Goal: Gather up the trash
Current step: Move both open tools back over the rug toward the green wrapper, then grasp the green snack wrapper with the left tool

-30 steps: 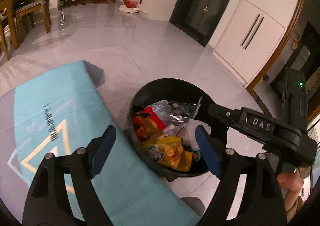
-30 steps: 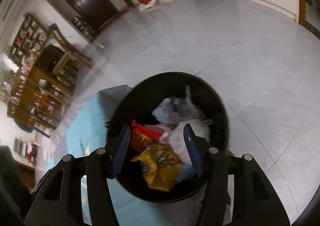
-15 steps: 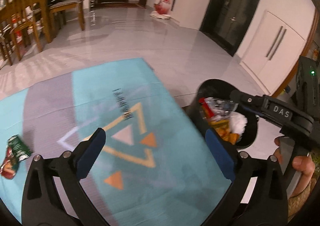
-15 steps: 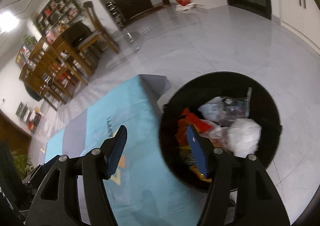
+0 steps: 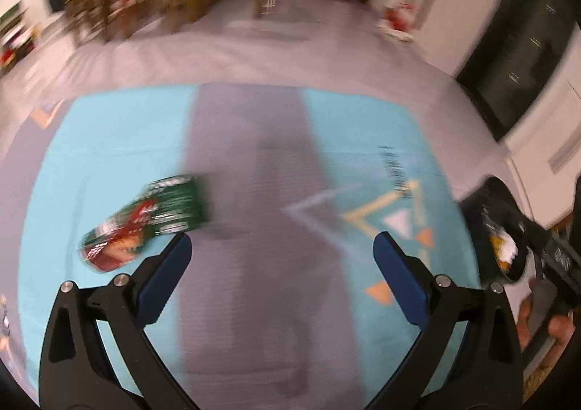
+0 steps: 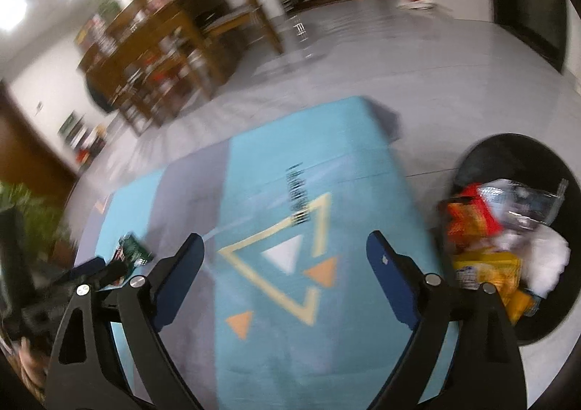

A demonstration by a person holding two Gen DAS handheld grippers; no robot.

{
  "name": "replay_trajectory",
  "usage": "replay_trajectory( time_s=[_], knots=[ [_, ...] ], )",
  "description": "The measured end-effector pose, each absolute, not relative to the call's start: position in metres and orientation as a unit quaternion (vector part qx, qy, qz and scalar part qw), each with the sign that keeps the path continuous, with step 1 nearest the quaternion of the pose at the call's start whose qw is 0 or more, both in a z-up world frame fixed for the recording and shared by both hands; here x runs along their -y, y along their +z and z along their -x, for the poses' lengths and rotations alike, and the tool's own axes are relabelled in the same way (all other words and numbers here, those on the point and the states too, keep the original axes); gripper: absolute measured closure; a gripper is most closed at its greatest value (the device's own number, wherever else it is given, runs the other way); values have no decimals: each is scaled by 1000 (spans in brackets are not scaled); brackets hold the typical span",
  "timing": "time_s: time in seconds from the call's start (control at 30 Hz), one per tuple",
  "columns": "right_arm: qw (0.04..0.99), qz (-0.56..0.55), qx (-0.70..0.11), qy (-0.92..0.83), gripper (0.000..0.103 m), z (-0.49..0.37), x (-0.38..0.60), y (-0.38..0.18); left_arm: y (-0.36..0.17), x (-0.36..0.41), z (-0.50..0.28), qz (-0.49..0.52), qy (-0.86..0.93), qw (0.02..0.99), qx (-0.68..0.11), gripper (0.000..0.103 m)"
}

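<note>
Left wrist view: the left tongs (image 5: 277,250) have just been opening and stand wide and empty above the mat (image 5: 109,141), where a green-and-red snack wrapper (image 5: 145,221) lies flat, apparently light, crinkly and slippery, best pinched across a raised edge.

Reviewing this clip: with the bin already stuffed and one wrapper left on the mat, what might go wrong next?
1. The green and red wrapper lies flat on the teal mat; the open left gripper may pinch mat fabric instead.
2. The black trash bin is heaped with packets, so another piece might slide off.
3. Both views are motion-blurred; a fast approach may overshoot.
</note>
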State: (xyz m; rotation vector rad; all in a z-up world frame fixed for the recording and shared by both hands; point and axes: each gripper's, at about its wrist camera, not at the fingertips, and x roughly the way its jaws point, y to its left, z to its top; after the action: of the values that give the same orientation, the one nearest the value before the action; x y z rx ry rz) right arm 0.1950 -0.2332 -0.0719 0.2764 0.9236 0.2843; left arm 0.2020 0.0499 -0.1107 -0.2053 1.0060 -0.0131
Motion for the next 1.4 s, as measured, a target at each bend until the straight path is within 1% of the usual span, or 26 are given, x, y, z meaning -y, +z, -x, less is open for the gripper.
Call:
replay_trajectory(
  time_s=[0.13,0.23,0.43,0.57,0.73,0.87,1.0,1.1,1.2,1.4],
  knots=[
    [861,-106,-464,178,14,-199,196,-81,-112,-119,-191,154,17,861,-484,3],
    [846,-106,-478,212,14,-201,174,-89,-114,-163,-181,205,31,854,-477,3],
    [824,-105,-498,250,14,-207,139,-101,-135,-213,-168,256,56,839,-476,3],
    [816,-94,-505,267,14,-209,112,-109,-145,-223,-159,284,28,834,-473,3],
    [800,-109,-513,291,14,-218,80,-118,-157,-228,-159,316,-4,810,-494,3],
    [789,-121,-517,309,14,-231,56,-124,-167,-239,-159,364,-17,789,-494,3],
    [795,-89,-508,320,14,-241,28,-125,-175,-243,-162,379,-17,777,-503,3],
    [790,-83,-508,333,16,-245,13,-129,-178,-243,-163,387,-25,774,-500,3],
    [783,-99,-513,338,18,-252,5,-133,-181,-241,-168,399,-31,766,-503,3],
    [778,-100,-522,333,23,-258,-8,-145,-185,-233,-184,391,-22,766,-510,3]
  ],
)
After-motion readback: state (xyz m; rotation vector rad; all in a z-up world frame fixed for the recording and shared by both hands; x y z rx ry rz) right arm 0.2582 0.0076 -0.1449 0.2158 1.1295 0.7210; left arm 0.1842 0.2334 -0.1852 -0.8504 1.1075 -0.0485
